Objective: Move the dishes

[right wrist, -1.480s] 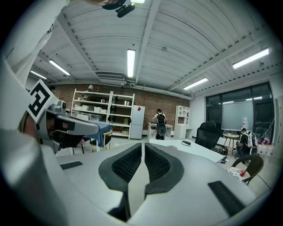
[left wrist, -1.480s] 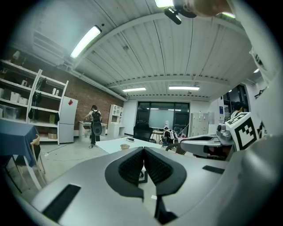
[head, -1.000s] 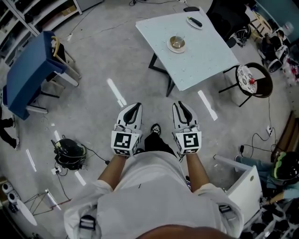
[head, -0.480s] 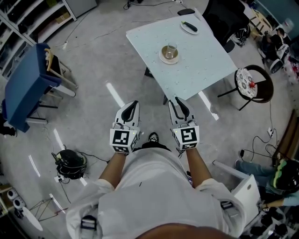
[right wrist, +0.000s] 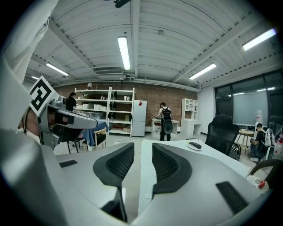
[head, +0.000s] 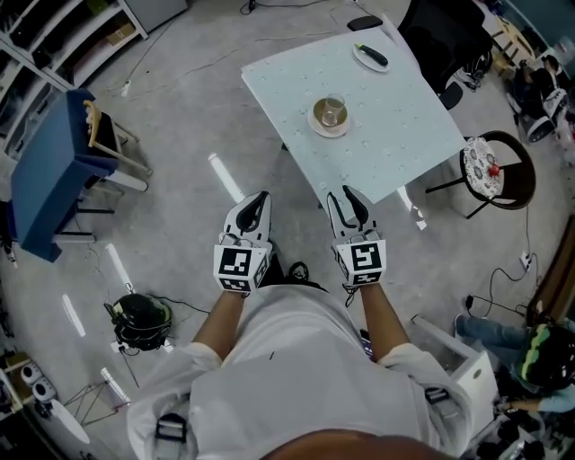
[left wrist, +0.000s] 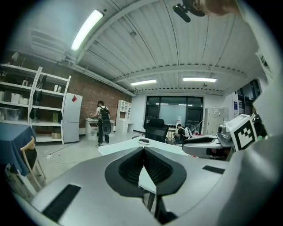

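A pale blue-white table [head: 395, 135] stands ahead of me. On it sit a saucer with a small glass cup [head: 330, 115] and, farther back, a white plate holding a dark object [head: 370, 57]. That plate [right wrist: 194, 145] also shows in the right gripper view. My left gripper [head: 259, 199] hovers over the floor short of the table's near corner, jaws together and empty [left wrist: 143, 152]. My right gripper [head: 348, 199] is at the table's near edge, its pads [right wrist: 166, 163] a small gap apart with nothing between them.
A dark flat device [head: 365, 22] lies at the table's far edge. A black office chair [head: 440, 36] and a round stool [head: 494, 166] stand to the right. A blue-covered table [head: 49, 162] and wooden chair [head: 103, 117] stand left. A person with a backpack [right wrist: 166, 121] is far off.
The table has come closer to both grippers as I step toward it; the right gripper now reaches its near edge. Neither gripper's jaws have changed.
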